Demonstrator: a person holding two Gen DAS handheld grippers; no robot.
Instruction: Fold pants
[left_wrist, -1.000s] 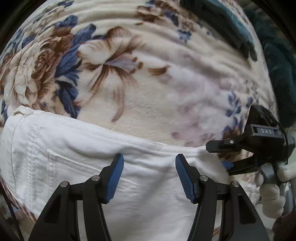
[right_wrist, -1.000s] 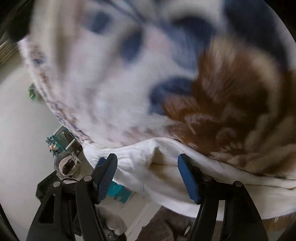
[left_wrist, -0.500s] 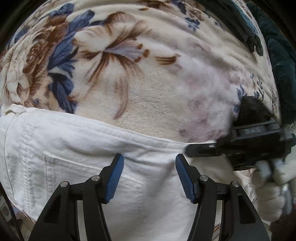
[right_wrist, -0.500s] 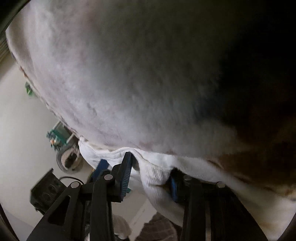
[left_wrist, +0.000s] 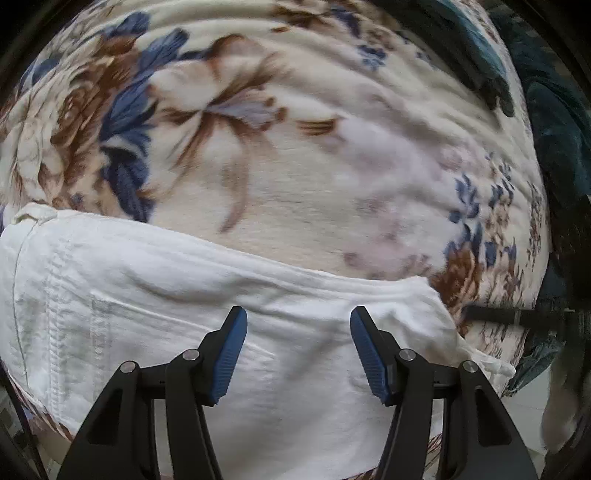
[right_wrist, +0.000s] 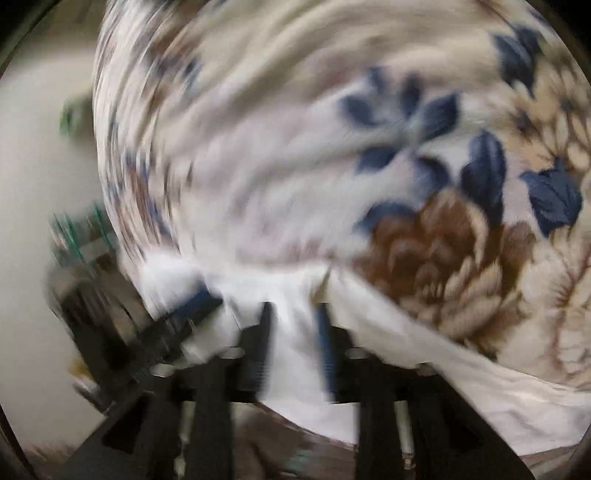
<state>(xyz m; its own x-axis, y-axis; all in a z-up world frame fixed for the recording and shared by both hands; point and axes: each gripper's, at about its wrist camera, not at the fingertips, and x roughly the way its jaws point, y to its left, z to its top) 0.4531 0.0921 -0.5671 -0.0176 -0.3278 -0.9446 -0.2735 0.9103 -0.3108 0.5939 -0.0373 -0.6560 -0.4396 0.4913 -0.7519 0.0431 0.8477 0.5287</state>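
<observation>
white pants (left_wrist: 155, 295), a heavy woven cloth with stitched seams and a patch pocket, lie flat along the near edge of a bed. under them lies a plush fleece blanket (left_wrist: 295, 166), cream with brown and blue flowers. a dark teal cloth (left_wrist: 554, 129) shows at the far right edge.

left tool (left_wrist: 297, 347): black arms, blue ribbed pads, released, hanging over the pocket area with nothing between the pads.

right tool (right_wrist: 293, 343): view badly blurred. a fold of the white pants (right_wrist: 295, 332) stands between its pads. its jaws have just been opening; whether the pads press on the cloth i cannot tell.
</observation>
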